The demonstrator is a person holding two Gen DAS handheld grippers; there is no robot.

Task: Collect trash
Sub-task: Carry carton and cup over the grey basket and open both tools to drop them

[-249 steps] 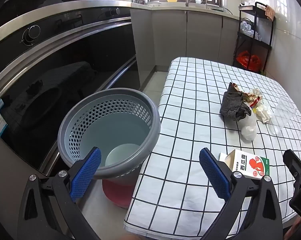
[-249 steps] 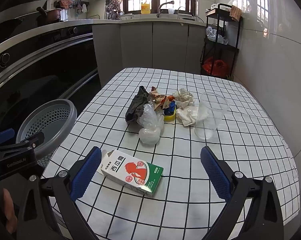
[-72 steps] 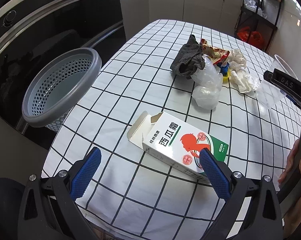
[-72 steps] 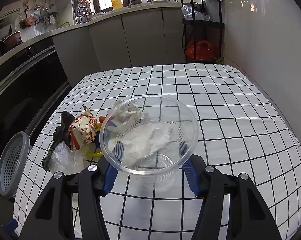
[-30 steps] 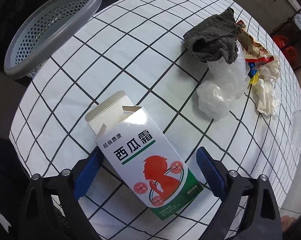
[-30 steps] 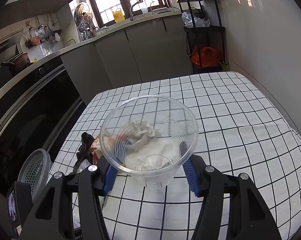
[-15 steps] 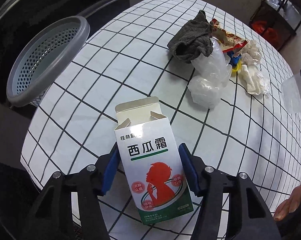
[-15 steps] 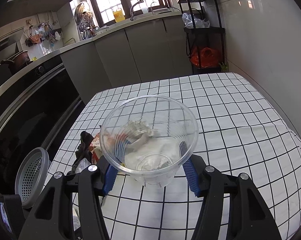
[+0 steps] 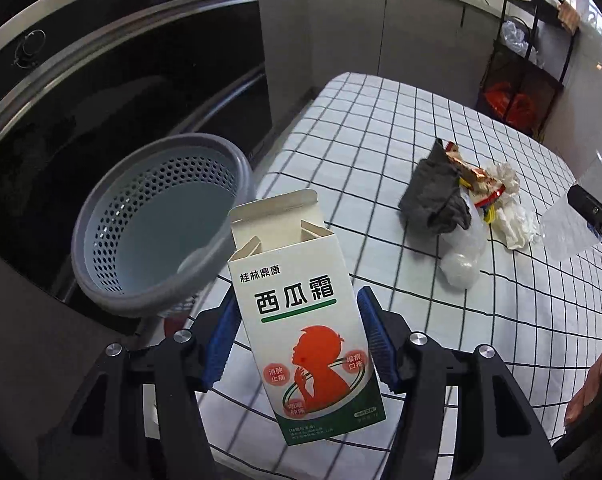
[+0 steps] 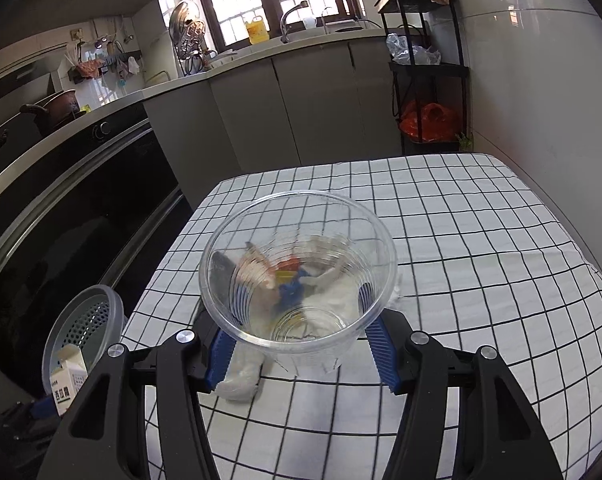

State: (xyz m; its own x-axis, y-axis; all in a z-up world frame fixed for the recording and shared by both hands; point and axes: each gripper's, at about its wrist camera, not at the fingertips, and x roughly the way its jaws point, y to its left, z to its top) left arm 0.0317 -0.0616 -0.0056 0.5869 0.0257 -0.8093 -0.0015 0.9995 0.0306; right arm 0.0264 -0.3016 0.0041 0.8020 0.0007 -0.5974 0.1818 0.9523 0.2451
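1. The white carton (image 9: pixel 307 344) with red figure and green band stands upright in the lower centre of the left wrist view, lifted off the table; its top flaps are open. The left gripper (image 9: pixel 299 346) pinches it, one blue pad on each side wall.
2. In the right wrist view the same carton (image 10: pixel 68 380) shows small at the lower left edge, in front of the grey basket (image 10: pixel 83 330).
3. The clear plastic cup (image 10: pixel 299 276) fills the centre of the right wrist view, its mouth toward the camera. The right gripper (image 10: pixel 299 340) squeezes it near the base, blue pads on both sides (the trash pile shows blurred through its wall).
4. In the left wrist view the cup (image 9: pixel 567 232) shows at the right edge, with part of the right gripper beside it.
5. The grey perforated basket (image 9: pixel 161 220) is left of centre in the left wrist view, just beyond the carton, off the table's left edge.
6. The trash pile lies at the right of centre on the table: a dark grey cloth (image 9: pixel 435 198), a snack wrapper (image 9: pixel 475 178), crumpled white tissue (image 9: pixel 511 212) and a clear plastic bag (image 9: pixel 461 256), all touching one another.
7. The table wears a white cloth with black grid (image 9: pixel 381 128).
8. In the upper right of both views stands a black rack (image 10: pixel 429 68) with an orange bag low on it.
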